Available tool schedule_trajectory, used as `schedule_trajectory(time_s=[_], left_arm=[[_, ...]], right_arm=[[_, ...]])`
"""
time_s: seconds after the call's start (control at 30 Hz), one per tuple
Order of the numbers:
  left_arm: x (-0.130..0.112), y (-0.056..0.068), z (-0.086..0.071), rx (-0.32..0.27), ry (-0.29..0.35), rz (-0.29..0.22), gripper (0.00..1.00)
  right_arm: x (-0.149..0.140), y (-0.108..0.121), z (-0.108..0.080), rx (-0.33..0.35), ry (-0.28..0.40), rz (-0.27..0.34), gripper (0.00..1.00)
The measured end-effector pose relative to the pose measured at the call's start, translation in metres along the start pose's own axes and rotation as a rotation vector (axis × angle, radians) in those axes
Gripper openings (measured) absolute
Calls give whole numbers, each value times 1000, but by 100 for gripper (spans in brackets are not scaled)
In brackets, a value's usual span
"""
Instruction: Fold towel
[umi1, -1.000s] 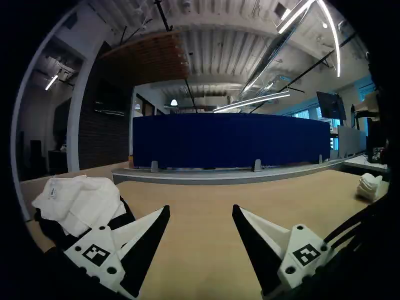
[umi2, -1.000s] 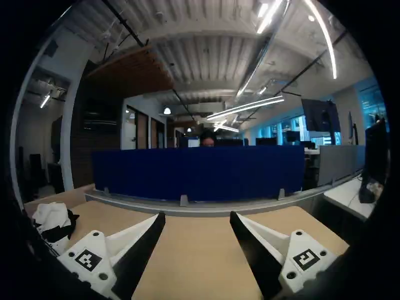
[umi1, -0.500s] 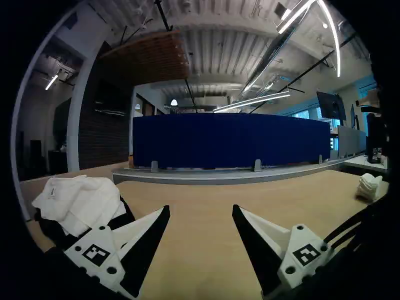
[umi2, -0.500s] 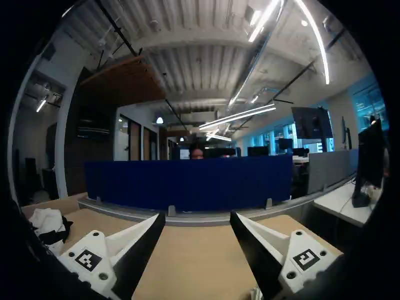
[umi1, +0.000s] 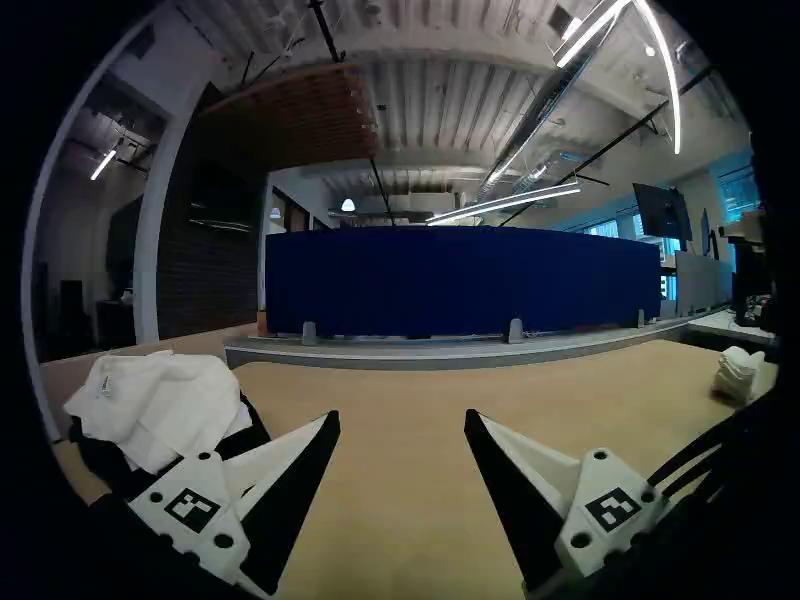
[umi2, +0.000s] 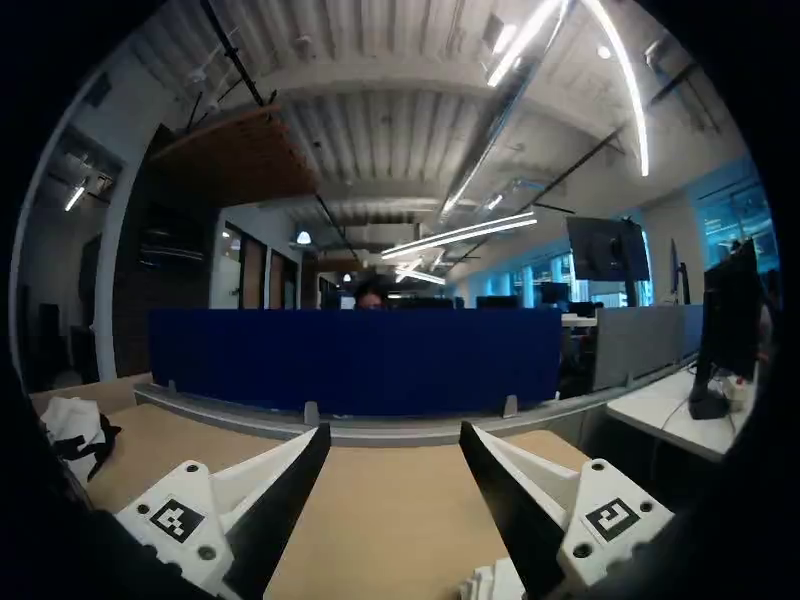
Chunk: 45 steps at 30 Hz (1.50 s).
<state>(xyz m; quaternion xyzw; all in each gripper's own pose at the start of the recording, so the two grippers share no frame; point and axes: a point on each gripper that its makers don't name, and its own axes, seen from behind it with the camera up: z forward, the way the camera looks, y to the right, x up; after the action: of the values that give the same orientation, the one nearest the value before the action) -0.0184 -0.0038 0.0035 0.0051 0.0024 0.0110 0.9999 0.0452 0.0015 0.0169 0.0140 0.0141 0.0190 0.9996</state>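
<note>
My left gripper (umi1: 401, 414) and right gripper (umi2: 394, 427) point level over the worktop (umi1: 420, 390), jaws wide and empty. The right has drifted rightward, and a white towel (umi2: 488, 583) now shows beneath it.

Left gripper (umi1: 401, 415): two wedge-shaped jaws, white on the outer faces and black on the inner faces, each tapering to a sharp tip.
Tags: a square black-and-white coded tag (umi1: 192, 508) on each white jaw base, at 7 and 5 o'clock in the left gripper view.
Screws: small dark screw heads (umi1: 222, 541) set in the bases beside the tags.
Cables: thin black cables (umi1: 700, 455) alongside the jaw at 4 o'clock.
Right gripper (umi2: 394, 428): same build, with white-and-black wedge jaws, one tag per base and dark screw heads around it.
</note>
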Motion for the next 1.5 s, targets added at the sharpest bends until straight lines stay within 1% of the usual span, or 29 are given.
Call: schedule_trajectory(time_s=[0.17,0.4,0.7,0.9,1.1,1.37,1.5], left_arm=[[0,0,0,0,0,0,92],[0,0,0,0,0,0,92],[0,0,1,0,0,0,93],[0,0,1,0,0,0,92],[1,1,2,0,0,0,92],[0,1,2,0,0,0,92],[0,1,2,0,0,0,92]], right_arm=[[-25,3,0,1,-9,6,100],[-65,9,-3,-10,-20,35,100],[-110,6,-9,-5,-43,35,100],[-125,7,-11,-5,-42,62,100],[-134,13,-12,-23,-42,67,100],[-151,12,-11,-19,-54,97,100],[-157,13,-12,-19,-58,102,100]])
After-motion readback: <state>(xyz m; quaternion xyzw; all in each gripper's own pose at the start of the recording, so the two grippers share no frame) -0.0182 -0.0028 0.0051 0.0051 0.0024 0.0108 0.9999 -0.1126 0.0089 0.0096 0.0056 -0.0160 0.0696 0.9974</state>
